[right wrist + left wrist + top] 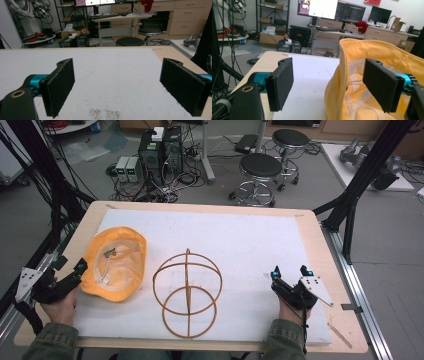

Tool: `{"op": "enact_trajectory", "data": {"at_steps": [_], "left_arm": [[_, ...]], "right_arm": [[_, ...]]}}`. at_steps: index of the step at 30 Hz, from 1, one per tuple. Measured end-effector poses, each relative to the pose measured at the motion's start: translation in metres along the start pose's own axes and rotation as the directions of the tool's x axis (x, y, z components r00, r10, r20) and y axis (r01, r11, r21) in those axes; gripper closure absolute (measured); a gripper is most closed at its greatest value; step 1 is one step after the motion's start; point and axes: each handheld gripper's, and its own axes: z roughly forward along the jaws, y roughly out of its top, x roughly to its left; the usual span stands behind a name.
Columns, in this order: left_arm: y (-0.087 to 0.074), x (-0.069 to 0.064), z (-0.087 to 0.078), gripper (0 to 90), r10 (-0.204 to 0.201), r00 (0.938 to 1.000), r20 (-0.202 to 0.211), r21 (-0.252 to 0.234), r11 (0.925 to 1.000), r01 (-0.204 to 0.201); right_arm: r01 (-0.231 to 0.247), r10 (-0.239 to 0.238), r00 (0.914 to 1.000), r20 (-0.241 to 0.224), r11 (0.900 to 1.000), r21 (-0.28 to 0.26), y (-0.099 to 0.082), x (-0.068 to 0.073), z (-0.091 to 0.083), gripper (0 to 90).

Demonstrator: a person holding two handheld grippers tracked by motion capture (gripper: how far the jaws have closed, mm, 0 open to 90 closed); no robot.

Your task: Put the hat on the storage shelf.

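Lying upside down on the white foam mat (240, 245), the yellow cloth cap (116, 264) is found at the mat's left part, its near rim between the spread jaws of the left gripper (70, 269). One jaw is seen inside the cap's hollow, the other outside over bare mat; contact cannot be told. Just right of the cap, a round wooden hoop frame (187, 292) stands upright. Well apart, the right gripper (291, 271) is held wide open over bare mat, nothing between its jaws.
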Motion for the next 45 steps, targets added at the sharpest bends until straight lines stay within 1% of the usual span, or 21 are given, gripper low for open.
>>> {"op": "enact_trajectory", "data": {"at_steps": [1, 3, 6, 12, 15, 19, 22, 23, 25, 26, 27, 28, 31, 32, 33, 37, 39, 41, 42, 44, 45], "left_arm": [[0.001, -0.001, 0.000, 25.6, -0.017, 0.9998, 0.007, -0.002, 0.9999, 0.017], [0.004, -0.004, 0.001, 25.6, -0.020, 0.9996, 0.020, 0.001, 0.9998, 0.020], [0.012, -0.011, 0.003, 25.1, 0.016, 0.9994, 0.031, 0.000, 0.9999, -0.016], [0.027, -0.011, 0.008, 20.5, 0.026, 0.9991, 0.034, 0.024, 0.9994, -0.027], [0.038, -0.007, 0.017, 20.9, 0.034, 0.9977, 0.059, 0.076, 0.9964, -0.038], [0.046, -0.008, 0.028, 20.9, 0.037, 0.9959, 0.083, 0.116, 0.9921, -0.046], [0.049, -0.011, 0.041, 20.7, 0.049, 0.9915, 0.120, 0.182, 0.9807, -0.071], [0.049, -0.011, 0.041, 20.7, 0.049, 0.9915, 0.120, 0.182, 0.9807, -0.071], [0.048, -0.015, 0.050, 20.7, 0.056, 0.9875, 0.147, 0.232, 0.9685, -0.089], [0.047, -0.016, 0.053, 20.7, 0.048, 0.9874, 0.151, 0.248, 0.9651, -0.084], [0.047, -0.016, 0.053, 20.7, 0.048, 0.9874, 0.151, 0.248, 0.9651, -0.084], [0.048, -0.018, 0.057, 20.7, 0.041, 0.9885, 0.146, 0.266, 0.9607, -0.079], [0.049, -0.017, 0.060, 22.2, 0.031, 0.9910, 0.130, 0.272, 0.9602, -0.066], [0.049, -0.015, 0.065, 22.2, 0.024, 0.9926, 0.119, 0.301, 0.9518, -0.059], [0.049, -0.015, 0.065, 22.6, 0.024, 0.9926, 0.119, 0.301, 0.9518, -0.059], [0.048, -0.012, 0.071, 25.3, 0.035, 0.9944, 0.100, 0.353, 0.9333, -0.069], [0.047, -0.011, 0.072, 29.7, 0.028, 0.9966, 0.078, 0.385, 0.9213, -0.056], [0.045, -0.010, 0.072, 31.3, 0.015, 0.9964, 0.084, 0.397, 0.9164, -0.047], [0.044, -0.010, 0.072, 38.5, 0.016, 0.9962, 0.085, 0.406, 0.9128, -0.049], [0.043, -0.011, 0.073, 42.3, 0.033, 0.9957, 0.086, 0.426, 0.9022, -0.067], [0.043, -0.013, 0.072, 57.7, 0.075, 0.9935, 0.086, 0.436, 0.8936, -0.105]], "right_arm": [[-0.014, 0.014, 0.9999, -0.004, 0.9999, -0.007, 0.000, 0.001, 0.000, 11.5], [-0.016, 0.016, 0.9999, -0.003, 0.9998, -0.011, 0.001, 0.001, -0.001, 11.6], [-0.035, 0.035, 0.9994, -0.007, 0.9992, -0.021, 0.001, 0.001, -0.001, 11.6], [-0.041, 0.041, 0.9990, -0.017, 0.9990, -0.019, 0.001, 0.002, 0.000, 11.5], [-0.041, 0.040, 0.9989, -0.024, 0.9990, -0.020, 0.001, 0.003, 0.000, 11.5], [-0.057, 0.056, 0.9978, -0.035, 0.9982, -0.018, 0.001, 0.005, -0.001, 11.5], [-0.046, 0.045, 0.9980, -0.043, 0.9988, -0.019, 0.000, 0.009, 0.000, 11.5], [-0.047, 0.046, 0.9979, -0.047, 0.9988, -0.015, 0.000, 0.010, 0.000, 11.5], [-0.041, 0.041, 0.9980, -0.048, 0.9990, -0.014, 0.000, 0.010, 0.000, 11.6], [-0.044, 0.043, 0.9979, -0.048, 0.9990, -0.013, 0.000, 0.011, 0.000, 11.6], [-0.044, 0.043, 0.9979, -0.048, 0.9990, -0.013, 0.000, 0.011, 0.000, 11.6], [-0.049, 0.048, 0.9978, -0.046, 0.9987, -0.019, 0.000, 0.010, -0.001, 11.6], [-0.051, 0.050, 0.9977, -0.045, 0.9985, -0.022, 0.000, 0.010, -0.001, 11.6], [-0.050, 0.049, 0.9976, -0.048, 0.9985, -0.020, 0.000, 0.010, -0.001, 11.6], [-0.050, 0.049, 0.9976, -0.048, 0.9985, -0.020, 0.000, 0.010, -0.001, 11.6], [-0.055, 0.054, 0.9974, -0.049, 0.9984, -0.015, 0.000, 0.010, 0.000, 11.6], [-0.056, 0.055, 0.9974, -0.046, 0.9982, -0.021, 0.000, 0.009, 0.000, 11.5], [-0.057, 0.056, 0.9973, -0.047, 0.9982, -0.018, 0.000, 0.009, 0.000, 11.5], [-0.063, 0.062, 0.9968, -0.050, 0.9979, -0.011, 0.000, 0.010, 0.000, 11.6], [-0.062, 0.061, 0.9968, -0.052, 0.9981, -0.009, 0.000, 0.010, 0.001, 11.5], [-0.061, 0.060, 0.9967, -0.054, 0.9981, -0.006, 0.000, 0.010, 0.001, 11.5]]}}
